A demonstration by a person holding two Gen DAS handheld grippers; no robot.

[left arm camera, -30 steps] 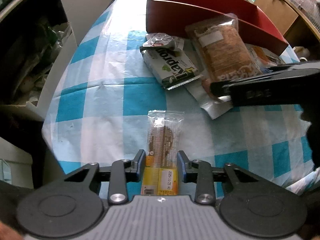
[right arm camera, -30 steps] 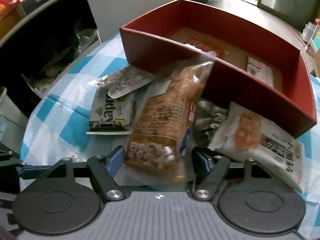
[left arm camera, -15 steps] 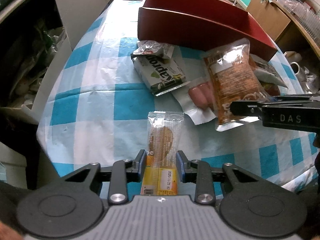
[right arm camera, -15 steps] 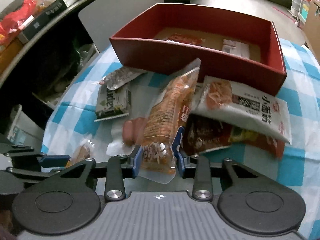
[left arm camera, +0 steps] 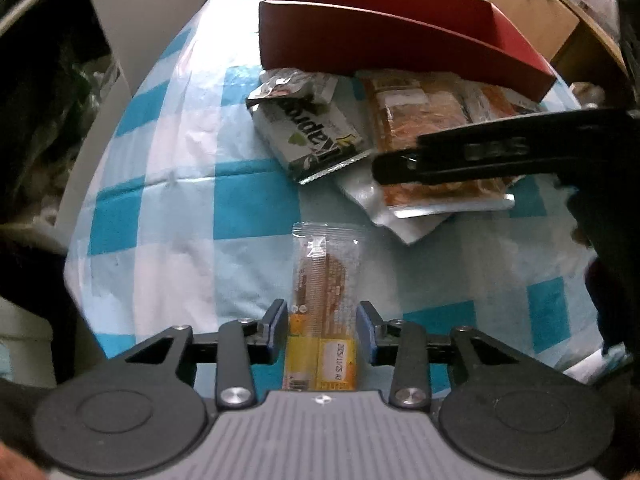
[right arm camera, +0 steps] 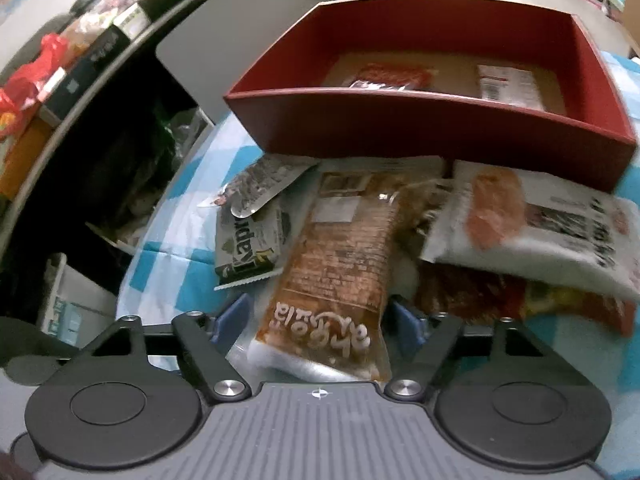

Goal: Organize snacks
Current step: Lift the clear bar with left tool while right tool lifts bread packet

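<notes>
Clear cellophane with a yellow label end wraps the thin biscuit bar (left arm camera: 325, 300) that the left gripper (left arm camera: 322, 330) has between its blue-padded fingers; in the left wrist view the jaws stand narrow, touching or all but touching the wrapper's two edges, so it reads as a light hold. The bar lies flat on the blue-and-white checked tablecloth (left arm camera: 168, 216), well short of the red box (left arm camera: 400, 36) at the table's far end. Between them sit a green-and-white Kapro pack (left arm camera: 312, 140) with a crumpled foil packet (left arm camera: 292, 88) on its far end, and an orange Korean snack bag (left arm camera: 424, 120), partly hidden by the right gripper (left arm camera: 404, 162) reaching in from the side.

In the right wrist view the right gripper's (right arm camera: 318, 320) jaws stand wide, either side of the orange Korean snack bag's (right arm camera: 340, 264) near end without pressing it. The bag rests on the table heap, its far end near the red box's (right arm camera: 420, 128) front wall. A white pouch with Chinese print (right arm camera: 536, 224) lies to its right over a dark red packet (right arm camera: 480, 296). Inside the box only a red packet (right arm camera: 388, 76) and a white labelled packet (right arm camera: 508, 84) show.

By my judgement the sorting is at an early stage: two snacks boxed, at least six outside.
</notes>
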